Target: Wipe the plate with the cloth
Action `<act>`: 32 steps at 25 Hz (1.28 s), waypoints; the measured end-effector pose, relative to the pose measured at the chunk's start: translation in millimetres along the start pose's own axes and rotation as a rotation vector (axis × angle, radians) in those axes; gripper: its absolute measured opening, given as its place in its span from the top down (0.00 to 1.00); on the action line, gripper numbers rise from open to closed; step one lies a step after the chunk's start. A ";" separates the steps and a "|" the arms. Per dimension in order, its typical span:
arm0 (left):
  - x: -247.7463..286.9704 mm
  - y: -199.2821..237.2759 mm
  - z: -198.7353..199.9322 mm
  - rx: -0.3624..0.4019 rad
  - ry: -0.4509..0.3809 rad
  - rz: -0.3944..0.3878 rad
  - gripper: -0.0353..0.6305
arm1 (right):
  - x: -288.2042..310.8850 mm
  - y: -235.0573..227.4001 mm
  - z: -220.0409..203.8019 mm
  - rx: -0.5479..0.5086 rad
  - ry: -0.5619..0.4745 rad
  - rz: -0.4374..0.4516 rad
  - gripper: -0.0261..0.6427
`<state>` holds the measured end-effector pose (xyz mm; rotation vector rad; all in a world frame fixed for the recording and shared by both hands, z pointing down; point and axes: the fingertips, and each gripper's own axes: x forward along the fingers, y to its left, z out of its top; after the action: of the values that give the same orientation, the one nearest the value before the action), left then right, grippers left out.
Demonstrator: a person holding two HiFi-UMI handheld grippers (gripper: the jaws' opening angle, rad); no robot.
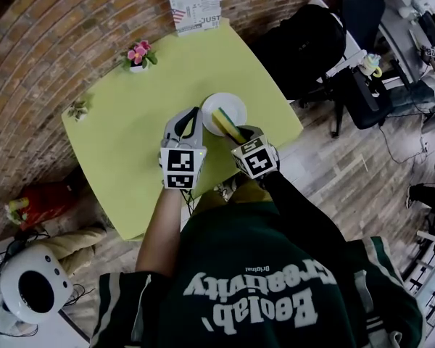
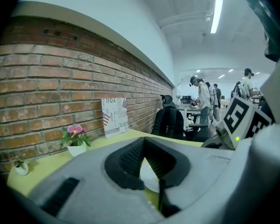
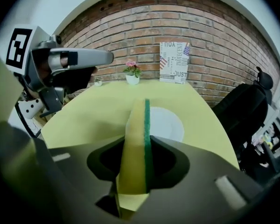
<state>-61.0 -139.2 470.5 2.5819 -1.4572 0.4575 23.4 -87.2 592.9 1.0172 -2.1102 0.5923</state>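
Head view: right gripper (image 1: 238, 134) fingers clamp a sponge (image 1: 223, 118) over the plate (image 1: 233, 104). Left gripper (image 1: 198, 115) fingers, closed together, sit at its 9 o'clock rim, with open counter (image 1: 127, 140) leftward.

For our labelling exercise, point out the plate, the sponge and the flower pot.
plate (image 1: 229, 102): head view, bare far side.
sponge (image 3: 133, 143): right gripper view, yellow face.
flower pot (image 1: 137, 67): head view, white pot.
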 end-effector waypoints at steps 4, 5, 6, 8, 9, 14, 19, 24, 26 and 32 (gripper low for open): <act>-6.9 4.4 -1.2 -0.002 -0.003 0.011 0.94 | 6.5 23.4 0.7 -0.047 0.016 0.044 0.75; -8.6 5.8 -1.8 -0.003 -0.003 0.014 0.94 | 8.5 27.5 -0.1 -0.054 0.022 0.053 0.75; -10.1 7.4 -2.8 -0.004 -0.001 0.017 0.94 | 10.7 30.5 -2.0 -0.056 0.030 0.059 0.75; -12.8 10.5 -5.0 -0.007 0.002 0.023 0.94 | 14.6 32.7 -7.3 -0.036 0.044 0.065 0.75; -13.8 11.5 -5.9 -0.008 0.003 0.025 0.94 | 15.7 32.3 -9.6 -0.017 0.046 0.067 0.75; -15.6 12.8 -9.1 -0.009 0.006 0.022 0.94 | 15.3 26.4 -11.0 0.010 0.051 0.053 0.75; -12.7 7.0 -8.3 -0.006 0.006 0.006 0.94 | 9.2 10.6 -15.5 0.037 0.058 0.010 0.75; -6.9 0.8 -4.8 0.000 0.004 -0.011 0.94 | 0.0 -17.5 -22.7 0.085 0.068 -0.058 0.75; -4.9 -1.8 -4.2 0.002 0.005 -0.015 0.94 | -4.5 -29.9 -26.0 0.107 0.068 -0.086 0.75; -3.0 -6.4 -3.7 0.008 0.011 -0.022 0.94 | -17.0 -60.8 -34.1 0.159 0.067 -0.163 0.75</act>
<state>-57.7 -132.4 473.1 2.5944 -1.4250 0.4746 93.4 -92.3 607.7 1.2276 -1.9235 0.7101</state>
